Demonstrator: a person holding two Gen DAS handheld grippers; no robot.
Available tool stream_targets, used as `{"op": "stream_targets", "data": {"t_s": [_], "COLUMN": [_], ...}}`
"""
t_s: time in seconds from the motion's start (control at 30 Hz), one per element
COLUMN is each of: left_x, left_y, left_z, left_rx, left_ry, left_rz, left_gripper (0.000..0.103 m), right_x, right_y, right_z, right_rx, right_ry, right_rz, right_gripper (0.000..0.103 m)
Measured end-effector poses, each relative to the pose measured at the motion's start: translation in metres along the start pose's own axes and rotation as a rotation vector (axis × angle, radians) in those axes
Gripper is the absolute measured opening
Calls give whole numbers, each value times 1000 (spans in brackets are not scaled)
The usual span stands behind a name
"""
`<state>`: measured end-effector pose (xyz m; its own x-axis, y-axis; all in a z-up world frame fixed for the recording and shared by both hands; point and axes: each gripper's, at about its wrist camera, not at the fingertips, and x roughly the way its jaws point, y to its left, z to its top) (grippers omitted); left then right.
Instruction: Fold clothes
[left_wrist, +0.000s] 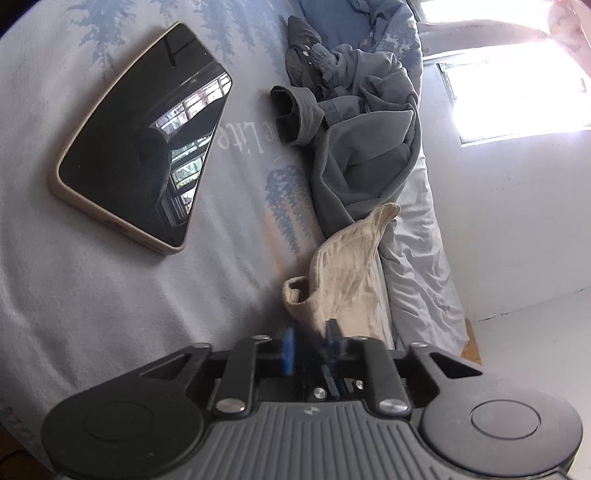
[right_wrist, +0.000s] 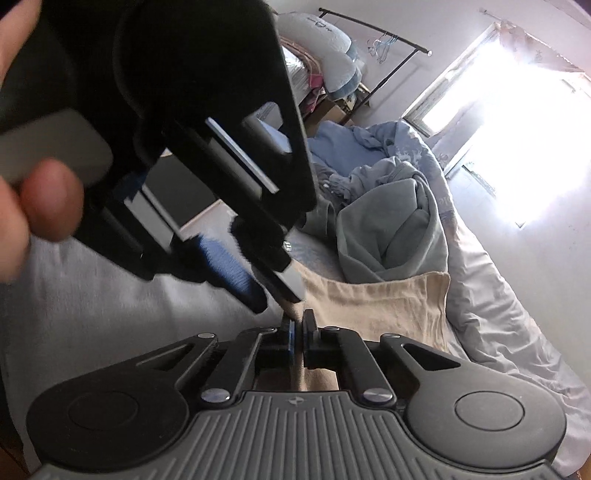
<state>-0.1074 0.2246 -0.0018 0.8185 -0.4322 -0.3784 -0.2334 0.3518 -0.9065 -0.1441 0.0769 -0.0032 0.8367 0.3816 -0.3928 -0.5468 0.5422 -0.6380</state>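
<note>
One phone (left_wrist: 138, 136), one beige cloth (left_wrist: 347, 273), one heap of grey clothes (left_wrist: 354, 122), two grippers, one clothes rail (right_wrist: 373, 31), one window (right_wrist: 517, 122).

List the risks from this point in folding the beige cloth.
1. The phone lies on the bedspread beside the work area; dragging fabric could knock it.
2. The beige cloth lies near the bed's edge and may slide off.
3. The left claw crowds the right claw, which looks shut on the cloth; they may collide.
</note>
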Motion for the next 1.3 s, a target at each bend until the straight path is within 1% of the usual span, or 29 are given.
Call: {"op": "stream_targets", "data": {"t_s": [0.03,0.07,0.13,0.3,0.33,0.37,0.4,0.47,0.53,0.6,0.67,0.7,0.87,0.93,1.0,1.13,1.3], "left_x": [1,2,6,9,9,8,8,7,6,6,5,5,3,2,1,-1,-4], "left_y": [0,0,0,-6,-7,-7,-7,-6,-8,-11,-14,-15,-17,-18,-19,-19,-22], "left_z": [0,0,-1,1,1,1,1,2,2,2,4,4,8,9,11,11,8], "left_rx": [-1,-1,-8,10,14,12,10,4,11,24,29,27,16,12,9,-1,-16], "left_ry": [-2,-3,-4,-27,-33,-37,-40,-47,-50,-51,-50,-51,-55,-57,-58,-59,-77], "left_rz": [-3,-5,-8,-24,-29,-30,-32,-30,-32,-36,-41,-44,-55,-60,-64,-65,-57], "left_gripper": [20,25,30,30,26,13,5,1,0,0,0,0,0,0,0,0,0], "right_x": [-1,-1,-1,-6,-7,-10,-12,-15,-17,-20,-20,-20,-10,-7,-8,-16,-35], "right_y": [0,-1,-1,-3,-3,-2,-1,-1,-2,-3,-4,-4,-5,-5,-9,-23,-42], "right_z": [1,1,2,3,3,3,3,2,2,0,-1,-2,-9,-17,-26,-49,-88], "right_rx": [3,7,9,15,15,14,13,14,20,25,18,16,-2,-26,-29,-24,-26], "right_ry": [-1,-2,-3,-9,-10,-12,-13,-17,-19,-16,-2,3,46,71,95,143,223], "right_rz": [1,1,3,5,4,4,3,-2,-12,-43,-68,-74,-114,-147,-159,-169,-212], "right_gripper": [2,2,2,2,2,2,2,3,4,12,34,36,37,37,37,37,37]}}
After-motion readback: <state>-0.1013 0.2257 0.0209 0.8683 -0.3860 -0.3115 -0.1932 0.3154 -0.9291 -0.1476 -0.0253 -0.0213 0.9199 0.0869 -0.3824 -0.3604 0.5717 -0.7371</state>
